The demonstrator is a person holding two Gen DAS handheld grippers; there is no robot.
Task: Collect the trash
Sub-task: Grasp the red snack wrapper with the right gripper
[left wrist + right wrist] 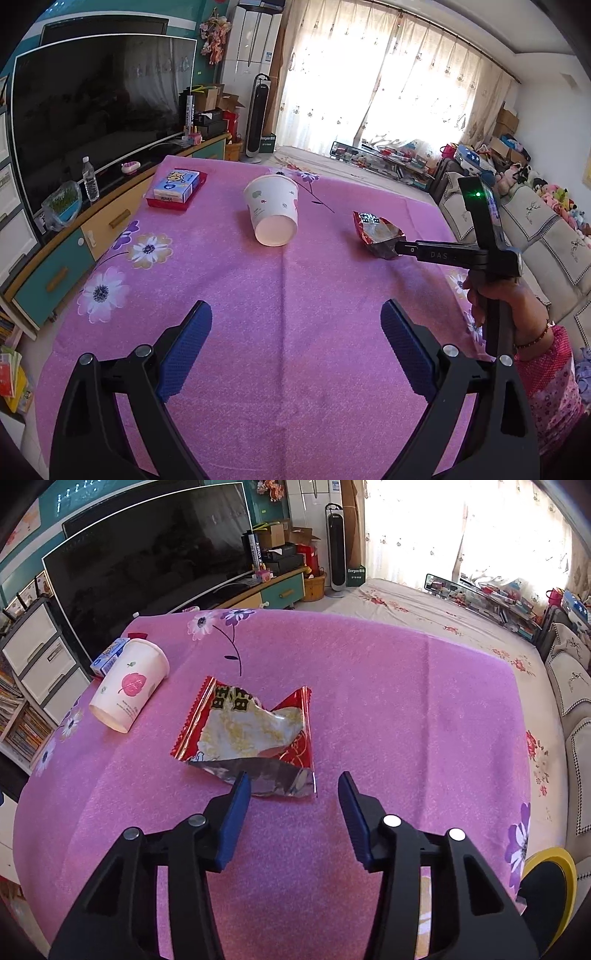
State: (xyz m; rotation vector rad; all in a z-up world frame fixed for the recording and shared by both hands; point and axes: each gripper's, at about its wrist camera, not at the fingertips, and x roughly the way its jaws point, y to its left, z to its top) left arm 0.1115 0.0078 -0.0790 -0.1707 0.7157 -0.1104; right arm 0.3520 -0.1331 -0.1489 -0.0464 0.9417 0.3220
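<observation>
A torn red snack wrapper (251, 734) is seen lying flat on the pink counter (406, 709), beside a tipped paper cup (127, 685). The right gripper (293, 794) is held at its near edge, fingers parted, nothing gripped. The left gripper (295, 332) is spread wide and empty.

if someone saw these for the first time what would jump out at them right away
The bright pink flowered tablecloth fills both views. On it, near the middle, a white paper cup lies tipped on its side, and to its right lies a torn red snack wrapper. The right claw is open just short of the wrapper's near edge, and a big dark TV looms along the left wall.
</observation>
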